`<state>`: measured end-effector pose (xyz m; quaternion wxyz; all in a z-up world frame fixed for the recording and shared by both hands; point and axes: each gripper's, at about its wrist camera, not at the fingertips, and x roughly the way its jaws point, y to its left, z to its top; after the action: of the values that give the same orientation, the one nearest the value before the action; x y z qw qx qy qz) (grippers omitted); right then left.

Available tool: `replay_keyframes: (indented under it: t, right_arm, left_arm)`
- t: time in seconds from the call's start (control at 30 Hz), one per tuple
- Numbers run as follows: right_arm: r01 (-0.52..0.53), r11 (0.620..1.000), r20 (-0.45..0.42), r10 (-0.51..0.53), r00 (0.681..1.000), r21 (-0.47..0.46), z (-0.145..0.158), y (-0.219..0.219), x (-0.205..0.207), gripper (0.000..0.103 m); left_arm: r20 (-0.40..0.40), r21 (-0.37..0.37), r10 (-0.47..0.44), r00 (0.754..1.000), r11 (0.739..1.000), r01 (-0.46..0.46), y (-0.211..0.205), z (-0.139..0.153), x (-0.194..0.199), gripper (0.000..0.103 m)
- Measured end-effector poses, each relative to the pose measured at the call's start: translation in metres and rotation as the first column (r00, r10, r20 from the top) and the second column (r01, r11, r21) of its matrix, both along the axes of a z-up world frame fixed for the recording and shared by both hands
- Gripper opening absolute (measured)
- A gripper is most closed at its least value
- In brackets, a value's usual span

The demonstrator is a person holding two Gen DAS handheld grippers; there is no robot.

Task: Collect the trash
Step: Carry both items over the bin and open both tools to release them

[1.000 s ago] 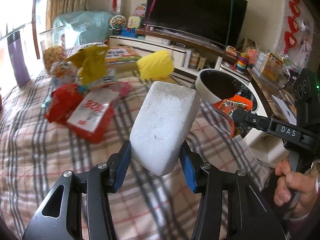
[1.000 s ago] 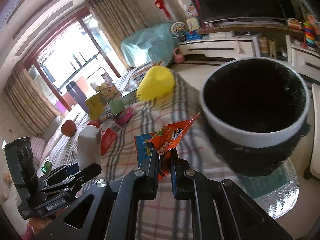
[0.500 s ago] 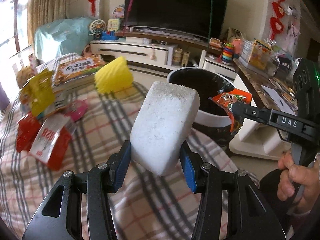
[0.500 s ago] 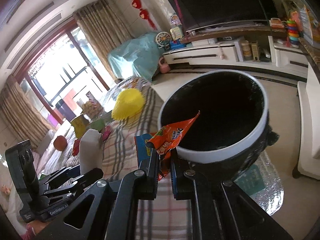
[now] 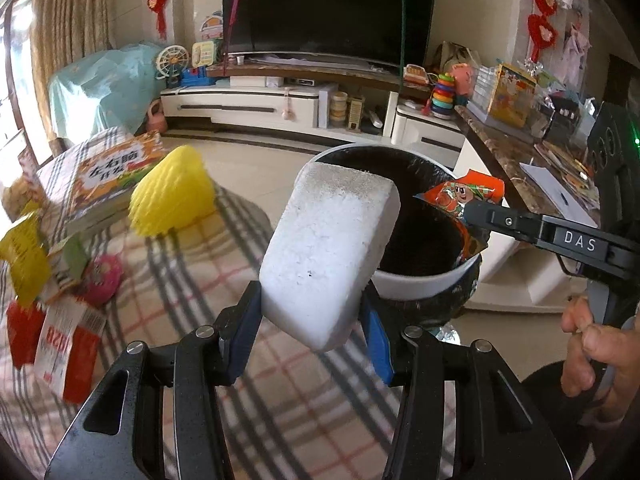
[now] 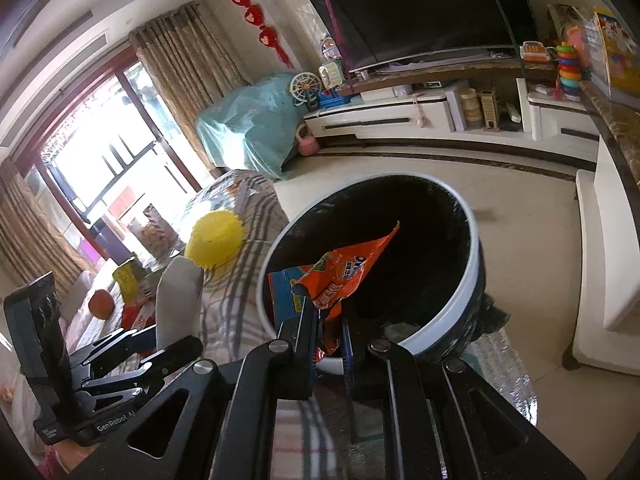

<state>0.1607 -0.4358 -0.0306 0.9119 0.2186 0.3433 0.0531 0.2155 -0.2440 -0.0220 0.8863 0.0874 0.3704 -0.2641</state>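
Fingers (image 5: 244,332) of the left gripper (image 5: 310,332), blue-padded, stay clamped on the lower end of a white foam block (image 5: 328,248), which leans toward one o'clock. Fingers of the right gripper (image 6: 330,332) stay pressed together on an orange snack wrapper (image 6: 344,276), whose pointed tip rises toward one o'clock.

Compared with a second ago, both grippers have carried their loads off the plaid bench (image 5: 192,280) toward the white-rimmed trash bin (image 5: 424,280). In the left wrist view the bin, then small at two o'clock, now fills the space behind the block. In the right wrist view the wrapper, which earlier hung over the plaid cloth, now hangs over the bin's dark mouth. The yellow foam net (image 5: 172,196) and the red and yellow packets (image 5: 60,340) on the bench have slid toward nine o'clock.

The block hides the near left part of the bin's rim. The bin's inside is too dark to read. A hand (image 5: 596,340) at four o'clock is cut by the frame edge. The packets at the left are blurred.
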Motion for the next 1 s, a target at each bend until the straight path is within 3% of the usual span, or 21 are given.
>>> replay_keyframes:
  t: [0.3,0.73,1.0]
  right_arm:
    - [0.012,1.0,-0.028,-0.012,1.0,-0.011,-0.005,-0.019,0.017,0.01]
    - [0.013,1.0,-0.051,-0.014,0.999,-0.014,-0.006,-0.032,0.035,0.011]
    - [0.018,1.0,-0.07,-0.019,0.997,-0.013,-0.009,-0.039,0.039,0.015]
  left_arm:
    - [-0.011,0.058,-0.031,0.999,0.998,0.032,-0.031,-0.006,0.019,0.048]
    - [-0.012,0.078,-0.049,0.999,0.996,0.05,-0.054,-0.006,0.038,0.05]
    - [-0.014,0.081,-0.063,0.998,0.995,0.064,-0.06,-0.005,0.042,0.06]
